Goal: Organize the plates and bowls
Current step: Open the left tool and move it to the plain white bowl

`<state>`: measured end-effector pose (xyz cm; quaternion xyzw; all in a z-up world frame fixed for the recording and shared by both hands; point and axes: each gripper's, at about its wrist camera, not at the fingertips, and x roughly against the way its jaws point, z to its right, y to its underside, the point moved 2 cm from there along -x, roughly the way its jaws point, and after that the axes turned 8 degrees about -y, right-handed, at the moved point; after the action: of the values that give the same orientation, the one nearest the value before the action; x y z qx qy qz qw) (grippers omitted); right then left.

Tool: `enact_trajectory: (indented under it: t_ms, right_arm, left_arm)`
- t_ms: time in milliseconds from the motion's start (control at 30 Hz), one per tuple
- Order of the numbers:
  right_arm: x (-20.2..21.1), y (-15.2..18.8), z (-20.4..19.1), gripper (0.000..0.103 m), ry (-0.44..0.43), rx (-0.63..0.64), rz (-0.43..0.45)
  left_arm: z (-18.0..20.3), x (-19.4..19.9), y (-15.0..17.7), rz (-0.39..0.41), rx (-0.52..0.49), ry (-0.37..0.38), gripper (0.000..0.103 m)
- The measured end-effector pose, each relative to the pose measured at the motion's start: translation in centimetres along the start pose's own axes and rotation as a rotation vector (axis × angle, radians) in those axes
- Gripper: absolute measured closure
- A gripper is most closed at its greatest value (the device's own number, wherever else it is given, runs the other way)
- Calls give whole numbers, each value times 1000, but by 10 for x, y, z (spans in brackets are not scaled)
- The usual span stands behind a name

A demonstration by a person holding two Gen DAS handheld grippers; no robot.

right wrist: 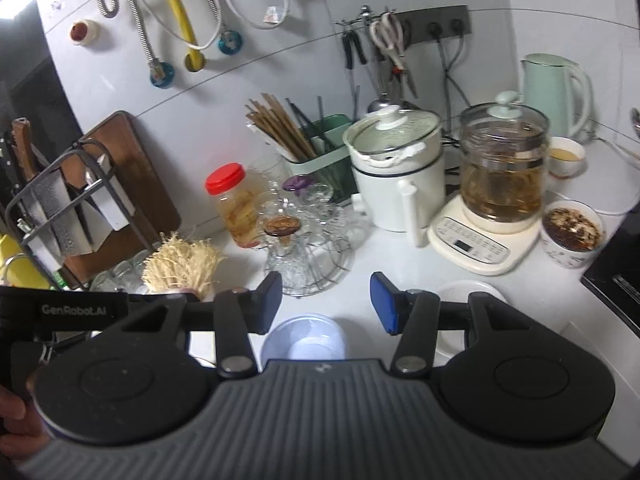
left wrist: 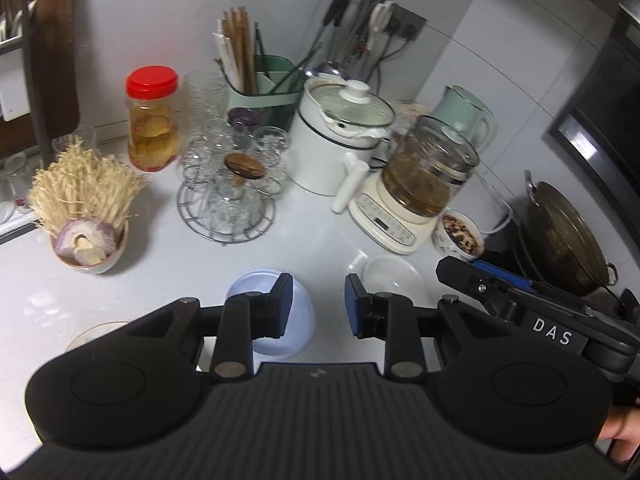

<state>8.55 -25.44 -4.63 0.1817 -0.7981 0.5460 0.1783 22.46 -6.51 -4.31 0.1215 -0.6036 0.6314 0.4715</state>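
Pale blue translucent plastic bowl [left wrist: 276, 316] is seen low centre on the white table [left wrist: 160, 280], beneath the left gripper [left wrist: 318, 306]; a dark wok [left wrist: 564, 240] appears there only. Both the left and right gripper [right wrist: 326, 304] are parted, empty.

You see a smooth, shiny white counter [left wrist: 160, 280]. The pale blue bowl [left wrist: 276, 320] looks like see-through plastic. The cups [left wrist: 224, 152] are clear glass on a shiny metal wire rack [left wrist: 224, 232]. The chopsticks [right wrist: 280, 128] and the cutting board [right wrist: 132, 168] look like wood.
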Motion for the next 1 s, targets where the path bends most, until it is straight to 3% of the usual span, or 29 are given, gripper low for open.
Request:
enact_trajectory:
  t_ms: [400,867,1000]
  right_arm:
    - [22,15,38,51,125,-60,12]
    - [18,30,115,51,173,-139,-48]
    - [4,29,137,51,174,-151,-63]
  left_arm:
    - [34,-36,15,-81,-52,52,70]
    - [91,-97,18,-139,-58,51,70]
    - [98,-125,17,-188,-69,29,59]
